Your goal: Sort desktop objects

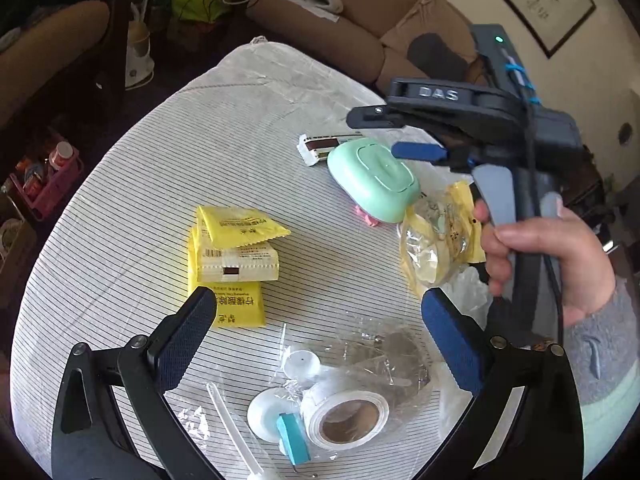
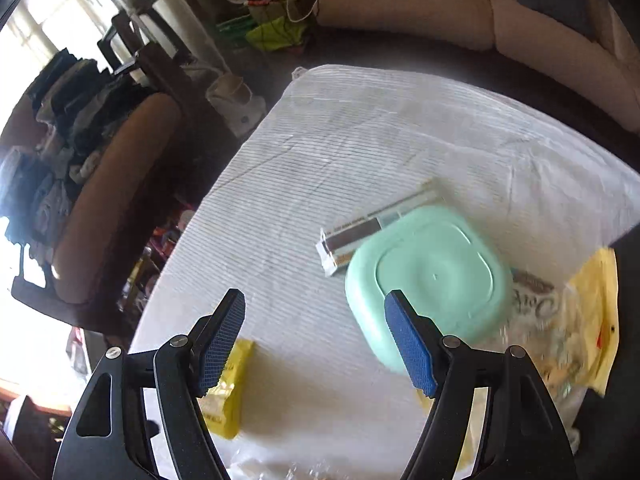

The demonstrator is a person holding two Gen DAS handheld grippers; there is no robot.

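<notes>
My left gripper (image 1: 318,294) stands open over the striped tablecloth (image 1: 160,184), with nothing between its pads. Just ahead of its left finger lie yellow sachets (image 1: 236,248). Below it a clear bag (image 1: 384,356) holds a white tape roll (image 1: 348,416) and a teal piece (image 1: 294,436). A hand (image 1: 540,256) holds my right gripper (image 1: 384,132) open above a mint green box (image 1: 372,182). In the blurred right wrist view, that gripper (image 2: 316,298) is empty, with the mint box (image 2: 432,280) by its right finger and a yellow sachet (image 2: 228,392) under its left.
A long white and brown carton (image 1: 328,144) lies behind the mint box. A crumpled clear bag with a yellow label (image 1: 440,240) sits to its right. A pink basket (image 1: 48,176) stands on the floor past the table's left edge. A sofa (image 1: 340,28) runs behind the table.
</notes>
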